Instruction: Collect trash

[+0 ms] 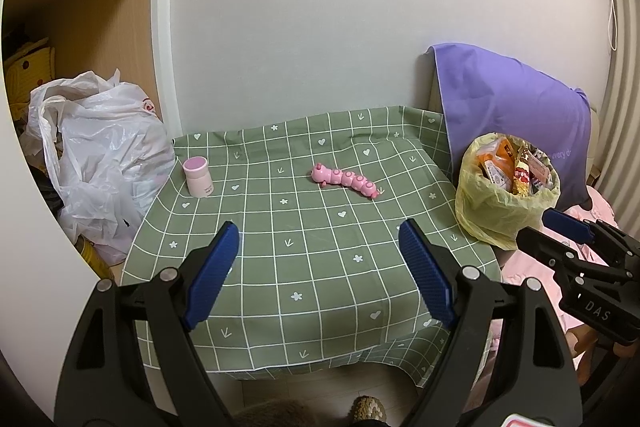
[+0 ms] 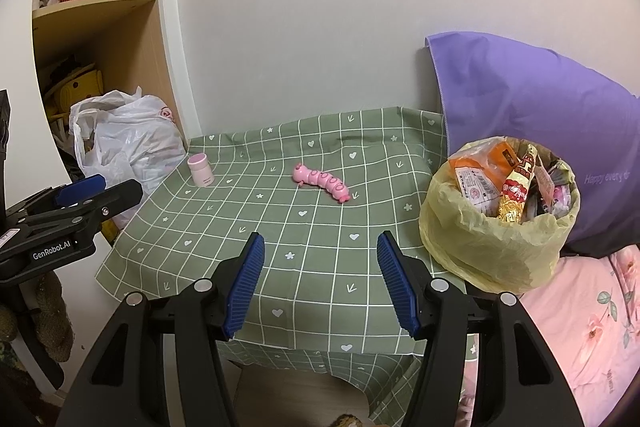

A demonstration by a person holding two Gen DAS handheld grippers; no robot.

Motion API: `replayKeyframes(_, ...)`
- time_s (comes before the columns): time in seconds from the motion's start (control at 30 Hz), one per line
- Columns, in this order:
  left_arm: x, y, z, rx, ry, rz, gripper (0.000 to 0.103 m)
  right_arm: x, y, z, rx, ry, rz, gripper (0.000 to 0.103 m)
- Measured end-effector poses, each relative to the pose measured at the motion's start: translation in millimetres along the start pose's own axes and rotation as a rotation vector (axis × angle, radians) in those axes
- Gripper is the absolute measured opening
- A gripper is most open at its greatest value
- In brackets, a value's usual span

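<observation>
Left claw [image 1: 318, 255] wide open, nothing between blue pads, hanging over near edge of surface [image 1: 320, 287]. Right claw [image 2: 320, 267] wide open too, empty, over same edge. Landmark: yellow trash bag [image 2: 496, 235], full of snack wrappers [image 2: 516, 187], standing at right edge of surface, in front of purple pillow [image 2: 540, 107]. Pink caterpillar toy [image 2: 322, 183] lying left of trash bag, mid surface. Pink jar [image 2: 201, 169] far left of trash bag, near back corner. White plastic bag [image 2: 128, 143] past jar, off surface.
</observation>
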State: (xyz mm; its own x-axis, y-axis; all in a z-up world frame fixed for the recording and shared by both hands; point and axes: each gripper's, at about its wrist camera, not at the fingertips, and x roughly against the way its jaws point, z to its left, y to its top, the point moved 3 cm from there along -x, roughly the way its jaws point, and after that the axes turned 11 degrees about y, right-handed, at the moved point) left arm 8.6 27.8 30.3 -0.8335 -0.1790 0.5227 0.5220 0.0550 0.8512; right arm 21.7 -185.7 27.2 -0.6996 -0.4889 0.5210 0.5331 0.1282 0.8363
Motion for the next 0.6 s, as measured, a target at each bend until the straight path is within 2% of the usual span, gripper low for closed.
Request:
replayKeyframes(0.43, -6.6, -6.6, 2.2, 0.003, 0.013, 0.019, 0.078, -7.7, -1.7, 2.1, 0.0, -0.004, 0.014, 0.055)
replayKeyframes(0.6, -25.5, -10.2, 2.2, 0.009, -0.009, 0.074, 0.078, -18.6, -3.3, 0.3, -0.003, 0.0, 0.035, 0.055)
